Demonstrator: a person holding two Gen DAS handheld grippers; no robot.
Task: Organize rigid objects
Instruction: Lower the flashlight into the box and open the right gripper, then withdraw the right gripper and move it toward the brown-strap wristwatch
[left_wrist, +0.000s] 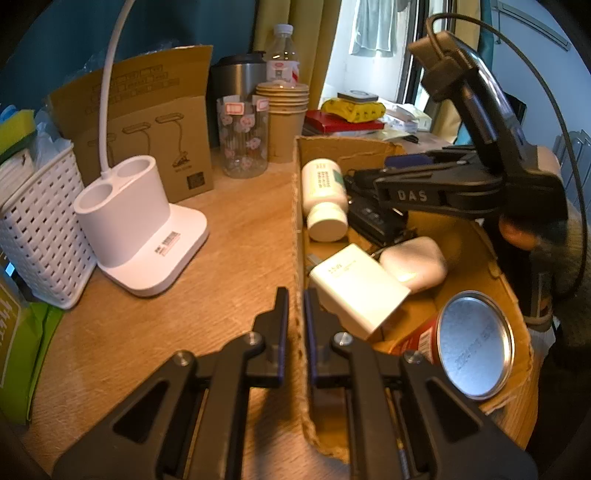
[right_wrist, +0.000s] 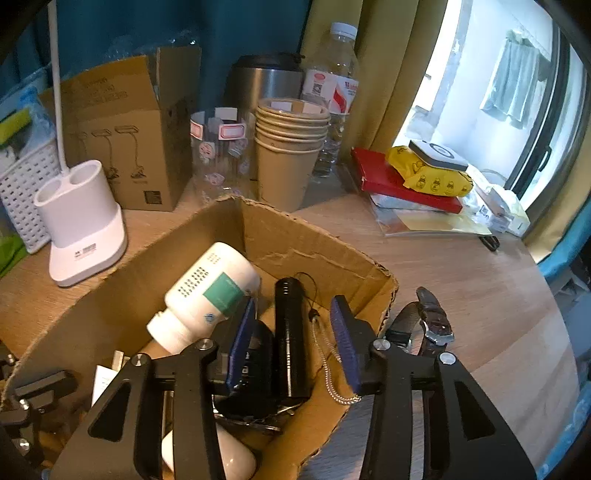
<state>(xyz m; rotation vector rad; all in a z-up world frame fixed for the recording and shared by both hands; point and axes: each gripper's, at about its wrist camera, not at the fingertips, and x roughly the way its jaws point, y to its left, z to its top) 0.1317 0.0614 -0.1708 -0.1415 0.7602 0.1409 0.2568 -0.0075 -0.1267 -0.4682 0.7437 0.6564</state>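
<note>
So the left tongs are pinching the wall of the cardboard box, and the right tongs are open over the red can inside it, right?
Not quite. The right tongs are open over the black flashlight, as the right wrist view shows. The red can lies nearer the left tongs, which do pinch the cardboard box wall.

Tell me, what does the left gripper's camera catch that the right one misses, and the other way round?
Only the left wrist view shows the red can lying in the cardboard box, a white charger block and the whole right gripper. Only the right wrist view shows the black flashlight between the open right fingers, and a watch strap outside the box. Both show the white pill bottle, the lamp base and the paper cups.
</note>
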